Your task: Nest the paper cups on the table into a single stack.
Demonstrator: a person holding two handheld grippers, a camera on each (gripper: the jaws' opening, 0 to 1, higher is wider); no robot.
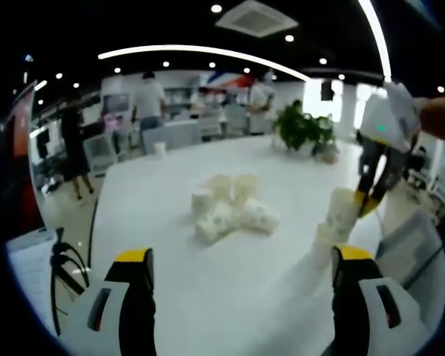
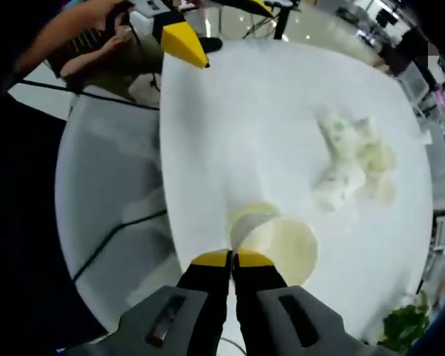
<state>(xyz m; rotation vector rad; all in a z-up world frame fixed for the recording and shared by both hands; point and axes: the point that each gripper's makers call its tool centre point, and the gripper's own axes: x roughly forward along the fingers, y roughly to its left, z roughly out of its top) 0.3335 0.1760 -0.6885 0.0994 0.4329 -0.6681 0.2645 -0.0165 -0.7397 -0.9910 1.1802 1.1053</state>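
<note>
In the left gripper view, the left gripper [image 1: 241, 267] has its yellow-tipped jaws spread wide with nothing between them, above the smooth white round worktop [image 1: 170, 297]. A loose cluster of pale thin-walled paper cups [image 1: 233, 208] sits mid-worktop, some upright, some tipped on their sides. At the right, the right gripper [image 1: 367, 200] pinches the top of a tall nested stack of white paper cups [image 1: 334, 226].

In the right gripper view, the right gripper's jaws are pressed together on the thin rim of the stack's top cup [image 2: 282, 245], seen from above. The cups look very light, easily crushed and slightly slick; I judge the rolled rim the stiffest place to hold, with gentle pressure.
</note>
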